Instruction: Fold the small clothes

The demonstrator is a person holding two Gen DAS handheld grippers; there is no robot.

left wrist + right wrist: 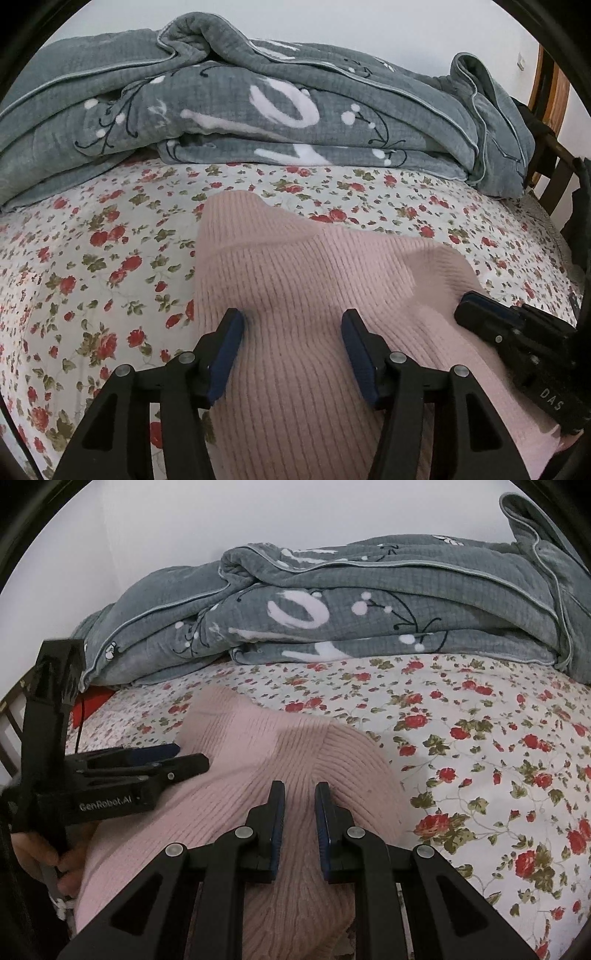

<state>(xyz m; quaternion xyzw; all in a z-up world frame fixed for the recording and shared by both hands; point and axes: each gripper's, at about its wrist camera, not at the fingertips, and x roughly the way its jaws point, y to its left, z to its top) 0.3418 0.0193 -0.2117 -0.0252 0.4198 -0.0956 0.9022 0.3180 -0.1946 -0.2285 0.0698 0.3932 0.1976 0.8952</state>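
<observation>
On the left of the bed lies a white bedsheet printed with red roses and green leaves [92, 266], bare up to the edge of the pink ribbed knit garment [295, 280]. The garment rests on the sheet in the middle of the bed, its near part running under both grippers and its far end bunched into soft folds. Over its left part hangs the left gripper [292, 332], its blue-padded fingers [227, 350] spread apart with nothing clamped; the knit lies below and between them, and whether the tips touch it cannot be told. To the right, over the garment's right part, is the right gripper [299, 805], its fingers [277, 823] drawn close with a narrow gap left; ribbed knit shows in that gap, but a pinch on it cannot be made out. Behind everything, along the white wall, a rumpled grey quilted blanket with white and black flower print [280, 110] lies heaped across the bed's far side.
</observation>
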